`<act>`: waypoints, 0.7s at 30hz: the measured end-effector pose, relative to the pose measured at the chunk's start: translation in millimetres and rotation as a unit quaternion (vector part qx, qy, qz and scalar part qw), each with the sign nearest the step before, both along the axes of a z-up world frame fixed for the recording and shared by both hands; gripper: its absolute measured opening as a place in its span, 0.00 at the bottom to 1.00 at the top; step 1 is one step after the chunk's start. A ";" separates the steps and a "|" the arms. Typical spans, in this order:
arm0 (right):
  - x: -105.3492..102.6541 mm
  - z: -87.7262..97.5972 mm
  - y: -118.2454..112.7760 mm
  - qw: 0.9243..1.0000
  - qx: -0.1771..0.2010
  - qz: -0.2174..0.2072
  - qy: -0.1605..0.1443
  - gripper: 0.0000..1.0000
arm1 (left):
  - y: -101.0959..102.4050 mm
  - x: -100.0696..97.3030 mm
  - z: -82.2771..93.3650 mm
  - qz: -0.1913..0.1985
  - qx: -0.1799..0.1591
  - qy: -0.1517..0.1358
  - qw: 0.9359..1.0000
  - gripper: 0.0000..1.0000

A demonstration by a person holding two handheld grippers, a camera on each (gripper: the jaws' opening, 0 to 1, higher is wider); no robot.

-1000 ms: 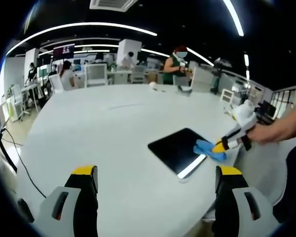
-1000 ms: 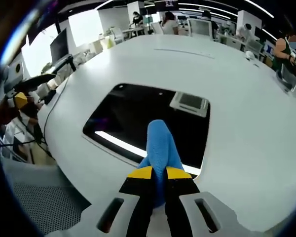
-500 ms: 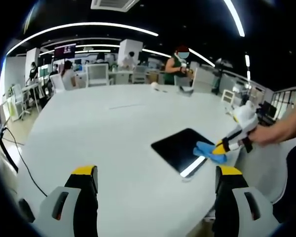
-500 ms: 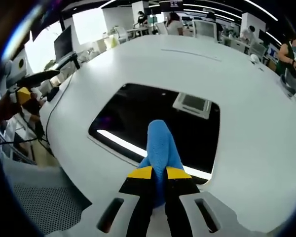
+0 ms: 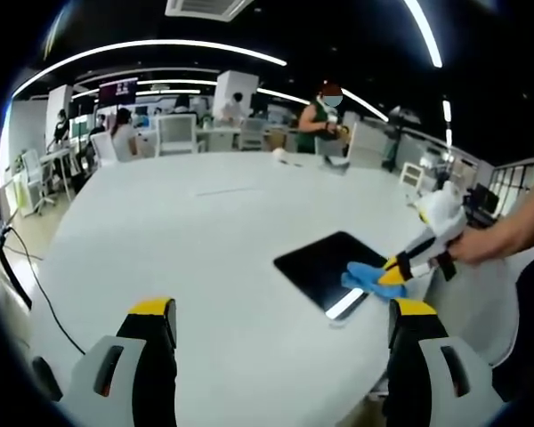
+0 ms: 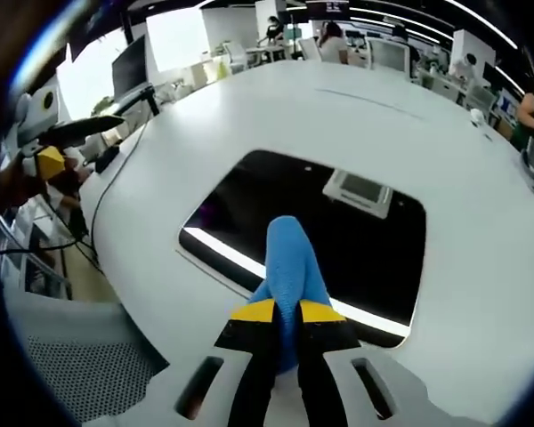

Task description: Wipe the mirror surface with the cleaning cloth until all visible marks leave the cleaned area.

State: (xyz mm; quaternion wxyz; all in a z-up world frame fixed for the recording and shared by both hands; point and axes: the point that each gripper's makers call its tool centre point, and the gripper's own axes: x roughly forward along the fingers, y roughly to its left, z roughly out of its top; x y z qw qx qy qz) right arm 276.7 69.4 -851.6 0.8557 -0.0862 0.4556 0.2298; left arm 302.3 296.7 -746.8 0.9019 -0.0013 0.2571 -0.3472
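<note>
An open-plan office: people (image 5: 323, 116) are standing and sitting among desks and chairs (image 5: 173, 133) at twelve o'clock, beyond the white worktop (image 5: 187, 240), under ceiling light strips (image 5: 151, 49).

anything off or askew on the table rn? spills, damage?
Nothing stands out. The mirror lies flat on the white table, showing ceiling reflections and no cracks. The right gripper is shut on the blue cloth over its near edge. The left gripper is open.
</note>
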 end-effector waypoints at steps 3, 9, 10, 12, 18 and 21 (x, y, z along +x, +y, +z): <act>0.6 -0.5 8.8 1.000 0.001 0.009 0.002 0.03 | 1.7 -0.1 0.3 0.001 0.000 0.000 1.000 1.00; 2.2 -0.6 15.8 1.000 0.006 0.015 0.009 0.03 | 5.6 0.4 -0.8 0.006 -0.002 0.001 1.000 1.00; 2.1 -0.8 15.1 1.000 0.005 0.015 0.010 0.03 | 5.6 0.4 -0.9 0.006 -0.003 0.001 1.000 1.00; 1.9 -1.0 16.0 1.000 0.006 0.017 0.011 0.03 | 5.9 0.7 -1.8 0.006 -0.003 0.002 1.000 1.00; 1.7 -1.0 23.4 1.000 0.015 0.021 0.009 0.03 | 5.3 1.3 -2.0 0.003 -0.003 0.002 1.000 1.00; 3.7 -1.3 29.9 0.999 0.020 0.028 0.010 0.03 | 7.3 2.5 -0.9 0.004 -0.004 0.001 1.000 1.00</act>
